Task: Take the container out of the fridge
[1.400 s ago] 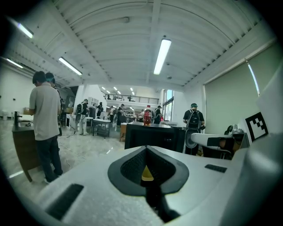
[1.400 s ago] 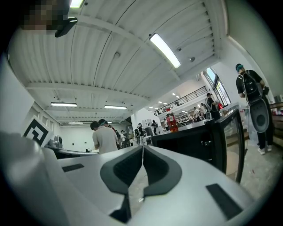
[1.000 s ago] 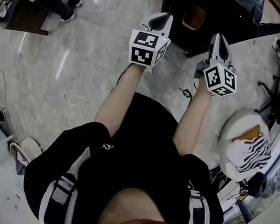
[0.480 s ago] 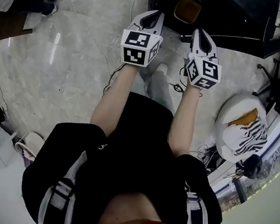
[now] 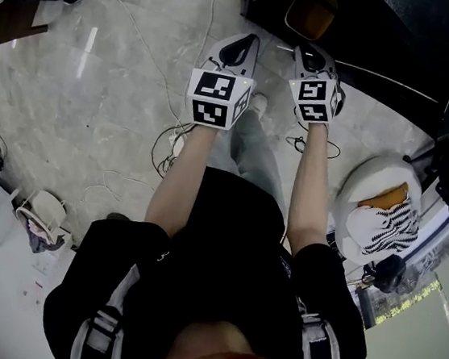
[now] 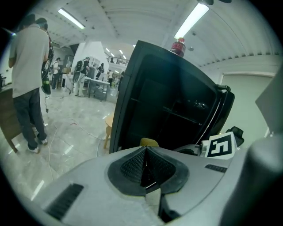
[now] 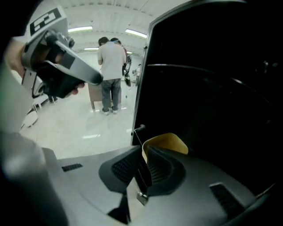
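Both grippers at the open fridge, container inside
The yellow container [image 7: 168, 141] sits low in the dark fridge [image 6: 177, 101], contents not discernible; the right gripper [image 7: 144, 155] has its jaws together just before the rim, and the left gripper [image 6: 145, 152] has its jaws together on nothing

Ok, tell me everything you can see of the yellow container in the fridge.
The container is a mustard-yellow tub with a paler rounded rim, plastic by its look. It sits low inside the dark open fridge, near the front. The right tongs point at its near rim; whether they touch it is unclear.
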A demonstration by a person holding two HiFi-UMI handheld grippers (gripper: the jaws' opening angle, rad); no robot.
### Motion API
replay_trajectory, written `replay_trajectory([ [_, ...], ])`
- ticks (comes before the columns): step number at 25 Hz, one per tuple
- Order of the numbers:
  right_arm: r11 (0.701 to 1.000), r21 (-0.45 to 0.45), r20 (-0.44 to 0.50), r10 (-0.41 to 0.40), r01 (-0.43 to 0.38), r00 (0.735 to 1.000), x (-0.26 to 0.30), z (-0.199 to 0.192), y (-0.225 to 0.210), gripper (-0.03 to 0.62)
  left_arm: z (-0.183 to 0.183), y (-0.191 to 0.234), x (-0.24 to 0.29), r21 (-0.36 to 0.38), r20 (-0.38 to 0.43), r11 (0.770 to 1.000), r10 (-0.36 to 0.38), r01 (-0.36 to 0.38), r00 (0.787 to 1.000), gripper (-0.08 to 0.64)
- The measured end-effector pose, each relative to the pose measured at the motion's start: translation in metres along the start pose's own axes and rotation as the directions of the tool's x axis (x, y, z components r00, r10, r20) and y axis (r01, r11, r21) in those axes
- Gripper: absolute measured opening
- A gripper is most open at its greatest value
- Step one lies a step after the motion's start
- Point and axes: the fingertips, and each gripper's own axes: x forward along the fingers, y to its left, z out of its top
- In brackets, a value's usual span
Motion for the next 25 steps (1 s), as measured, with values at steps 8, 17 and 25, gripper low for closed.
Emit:
replay_trajectory([
  [8,0.955,-0.296,-0.181,-0.031,-0.024,0.983,0.056,-0.038,-0.002,0.017,-0.024,0.026,-0.001,-0.021,-0.03,0.999,0.04,-0.041,0.999,0.008],
  [17,0.9,-0.426,-0.27,-0.024,-0.098,0.962,0.092,-0.052,-0.003,0.017,-0.03,0.034,-0.004,-0.038,-0.03,0.998,0.05,-0.051,0.998,0.008],
  [25,0.947,-0.313,-0.221,-0.005,-0.066,0.975,0.088,-0.04,-0.002,0.017,-0.025,0.039,-0.017,-0.041,0.001,0.996,0.075,-0.075,0.997,0.008],
])
